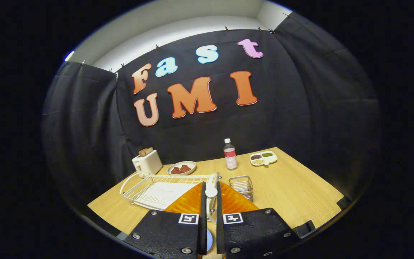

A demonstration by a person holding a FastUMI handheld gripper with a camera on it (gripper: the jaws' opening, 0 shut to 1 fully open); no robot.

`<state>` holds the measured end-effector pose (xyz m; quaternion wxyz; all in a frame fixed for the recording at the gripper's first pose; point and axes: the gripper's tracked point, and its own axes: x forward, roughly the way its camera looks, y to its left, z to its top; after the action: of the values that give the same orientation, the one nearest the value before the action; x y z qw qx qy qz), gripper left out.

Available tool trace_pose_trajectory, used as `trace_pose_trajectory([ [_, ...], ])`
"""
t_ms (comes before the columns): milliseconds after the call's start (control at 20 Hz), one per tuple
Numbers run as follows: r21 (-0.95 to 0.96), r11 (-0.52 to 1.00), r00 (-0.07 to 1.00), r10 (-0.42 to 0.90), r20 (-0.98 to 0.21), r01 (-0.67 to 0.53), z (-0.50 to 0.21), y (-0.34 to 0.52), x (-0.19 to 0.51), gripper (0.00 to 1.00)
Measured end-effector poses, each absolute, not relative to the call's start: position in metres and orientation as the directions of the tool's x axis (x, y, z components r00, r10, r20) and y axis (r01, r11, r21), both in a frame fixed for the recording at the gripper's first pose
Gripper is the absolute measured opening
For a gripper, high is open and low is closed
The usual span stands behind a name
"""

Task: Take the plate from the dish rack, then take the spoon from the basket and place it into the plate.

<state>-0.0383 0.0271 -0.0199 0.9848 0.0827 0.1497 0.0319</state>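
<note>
Between my gripper's (210, 196) nearly closed fingers I hold a white spoon (211, 192), above the wooden table (293, 190), with wire dish rack (156, 189) and mesh basket (242, 186) beyond.

**Materials and finishes in my gripper view**

I read a matt, light wood-grain table (293, 190); a white coated-wire dish rack (146, 187); a bare metal wire basket (242, 186); a clear plastic bottle (230, 155); a smooth glossy toaster (147, 163); matt cloth wall (293, 108).

The dish rack (164, 189) lies left of the basket (242, 186), toaster (147, 162) seemingly behind.
</note>
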Motion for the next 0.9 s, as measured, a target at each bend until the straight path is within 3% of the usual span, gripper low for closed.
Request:
trace_pose_trajectory([
  [500,0.244,0.947,0.894,0.285,-0.345,-0.208,-0.07,0.08,-0.063,0.1],
  [900,0.238,0.911,0.868,0.398,-0.298,-0.336,-0.079,0.107,-0.09,0.1],
])
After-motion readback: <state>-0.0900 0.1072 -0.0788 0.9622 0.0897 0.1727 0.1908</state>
